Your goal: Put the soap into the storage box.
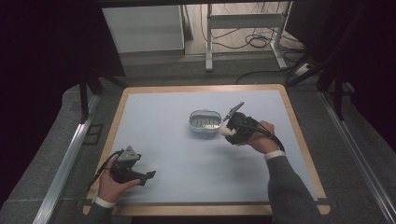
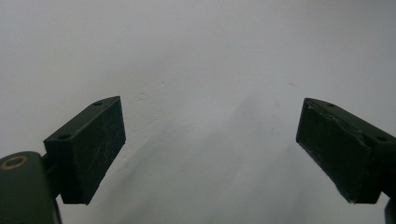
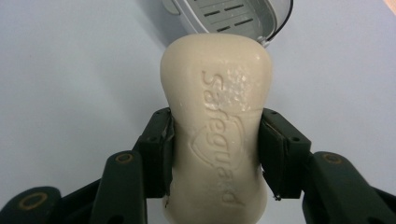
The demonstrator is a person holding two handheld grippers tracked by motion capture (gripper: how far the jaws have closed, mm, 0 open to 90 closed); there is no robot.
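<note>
While the left gripper [image 1: 148, 176] rests low on the near left of the pale blue worktop [image 1: 163, 135], jaws spread wide with nothing between them, the person's right forearm reaches in from the near right edge, and the right gripper [image 3: 215, 154] is held just above the surface, right of centre. Its pads pinch a cream soap bar [image 3: 215, 135] across the narrow waist. The bar's long axis runs along the jaws, its free end pointing at the white slotted soap dish [image 1: 204, 121] just beside it.
</note>
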